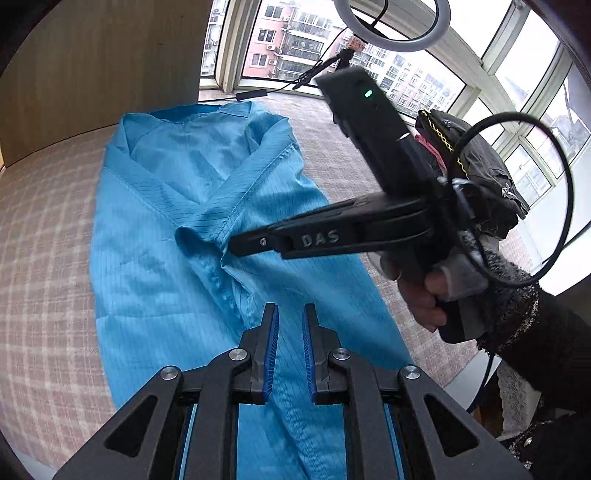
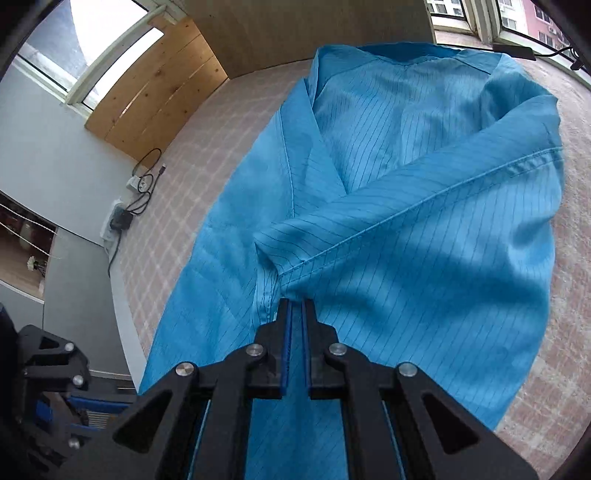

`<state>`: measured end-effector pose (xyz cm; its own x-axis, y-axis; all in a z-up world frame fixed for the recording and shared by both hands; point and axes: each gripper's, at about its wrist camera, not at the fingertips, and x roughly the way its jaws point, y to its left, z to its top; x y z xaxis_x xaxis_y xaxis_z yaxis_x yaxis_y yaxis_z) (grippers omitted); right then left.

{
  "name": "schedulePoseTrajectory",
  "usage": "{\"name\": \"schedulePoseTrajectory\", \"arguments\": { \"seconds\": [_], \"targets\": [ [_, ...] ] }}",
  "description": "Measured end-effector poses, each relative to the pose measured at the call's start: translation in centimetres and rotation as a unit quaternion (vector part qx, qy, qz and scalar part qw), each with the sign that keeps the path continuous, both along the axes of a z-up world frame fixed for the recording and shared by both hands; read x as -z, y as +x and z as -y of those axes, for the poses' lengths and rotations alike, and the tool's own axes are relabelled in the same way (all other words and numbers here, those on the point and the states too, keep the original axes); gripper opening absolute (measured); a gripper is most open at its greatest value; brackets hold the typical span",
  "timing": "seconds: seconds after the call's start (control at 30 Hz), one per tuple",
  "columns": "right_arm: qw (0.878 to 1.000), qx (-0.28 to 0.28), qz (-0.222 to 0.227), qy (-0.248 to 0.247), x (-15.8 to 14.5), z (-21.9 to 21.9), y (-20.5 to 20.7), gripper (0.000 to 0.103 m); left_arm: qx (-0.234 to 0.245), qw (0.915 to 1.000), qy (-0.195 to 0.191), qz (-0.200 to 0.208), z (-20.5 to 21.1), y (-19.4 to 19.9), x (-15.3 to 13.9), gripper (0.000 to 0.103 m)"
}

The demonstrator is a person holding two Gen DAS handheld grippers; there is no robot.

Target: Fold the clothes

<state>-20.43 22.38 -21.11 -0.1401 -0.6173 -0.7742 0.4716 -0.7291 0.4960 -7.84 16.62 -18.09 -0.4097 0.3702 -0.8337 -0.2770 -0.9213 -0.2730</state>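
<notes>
A blue pinstriped garment (image 1: 166, 221) (image 2: 424, 258) lies lengthwise on a pink checked cover (image 1: 44, 258), collar at the far end. One sleeve is drawn across its front. My right gripper (image 1: 232, 246) (image 2: 297, 302) is shut on the hem of that folded sleeve, which it holds over the middle of the garment. A person's hand (image 1: 424, 295) grips its handle. My left gripper (image 1: 290, 310) hovers over the lower part of the garment. Its blue pads stand a little apart, and nothing is between them.
Dark clothes (image 1: 480, 166) are piled at the right, behind the right gripper. A ring light (image 1: 391, 22) stands by the windows. A wooden panel (image 1: 92, 74) borders the far left. A power strip with cables (image 2: 122, 218) lies at the cover's left edge.
</notes>
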Motion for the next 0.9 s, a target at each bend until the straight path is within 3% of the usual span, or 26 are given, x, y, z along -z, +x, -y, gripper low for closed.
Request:
{"name": "schedulePoseTrajectory", "arguments": {
  "seconds": [0.1,0.17,0.3,0.37,0.4,0.43,0.47,0.57,0.67,0.73,0.77,0.8,0.83,0.9],
  "targets": [
    [0.997,0.031,-0.044,-0.046,-3.6,-5.4,-1.5,0.007,0.008,0.9997,-0.023,0.001,-1.3,-3.3,1.6,0.011],
    [0.995,0.068,-0.077,-0.009,-4.5,-8.0,-3.6,0.008,-0.005,0.9995,-0.03,0.009,-1.1,-5.7,2.9,0.011],
    [0.997,0.071,-0.029,-0.02,-2.4,-8.8,-9.1,0.008,-0.015,0.9986,-0.042,0.03,-0.3,-8.6,5.2,0.011],
    [0.997,0.066,-0.035,0.031,-1.2,-7.5,-11.6,0.009,-0.011,0.9976,-0.055,0.042,-0.2,-9.4,6.3,0.011],
    [0.991,0.093,-0.055,0.084,-1.2,-7.4,-12.8,0.009,-0.01,0.9975,-0.052,0.047,-0.2,-9.6,6.7,0.011],
    [0.985,0.117,-0.074,0.099,-1.6,-7.9,-13.7,0.01,-0.012,0.9976,-0.046,0.05,-0.1,-9.7,6.9,0.011],
    [0.984,0.131,-0.084,0.091,-2.1,-8.5,-14.6,0.013,-0.012,0.9978,-0.041,0.051,0.0,-9.7,7.0,0.011],
    [0.988,0.123,-0.057,0.08,-1.7,-9.0,-17.0,0.061,-0.008,0.9978,-0.042,0.052,-0.1,-9.8,7.0,0.011],
    [0.992,0.104,-0.025,0.069,-0.6,-8.9,-18.7,0.062,-0.003,0.9977,-0.043,0.052,-0.2,-10.0,6.8,0.012],
    [0.991,0.1,-0.025,0.079,0.1,-8.3,-19.1,0.061,0.0,0.9976,-0.044,0.054,-0.3,-10.1,7.0,0.012],
    [0.99,0.098,-0.024,0.093,0.4,-7.9,-19.3,0.053,0.003,0.9975,-0.045,0.054,-0.3,-10.1,7.1,0.012],
    [0.991,0.09,-0.017,0.102,0.9,-7.5,-19.6,0.023,0.006,0.9974,-0.046,0.055,-0.4,-10.1,7.2,0.012],
    [0.991,0.081,-0.01,0.102,1.1,-7.3,-19.7,0.006,0.008,0.9974,-0.045,0.055,-0.4,-10.2,7.4,0.012],
    [0.99,0.076,-0.05,0.109,0.3,-7.5,-19.8,0.003,0.007,0.9981,-0.034,0.052,-0.2,-10.3,7.6,0.012]
  ]
}}
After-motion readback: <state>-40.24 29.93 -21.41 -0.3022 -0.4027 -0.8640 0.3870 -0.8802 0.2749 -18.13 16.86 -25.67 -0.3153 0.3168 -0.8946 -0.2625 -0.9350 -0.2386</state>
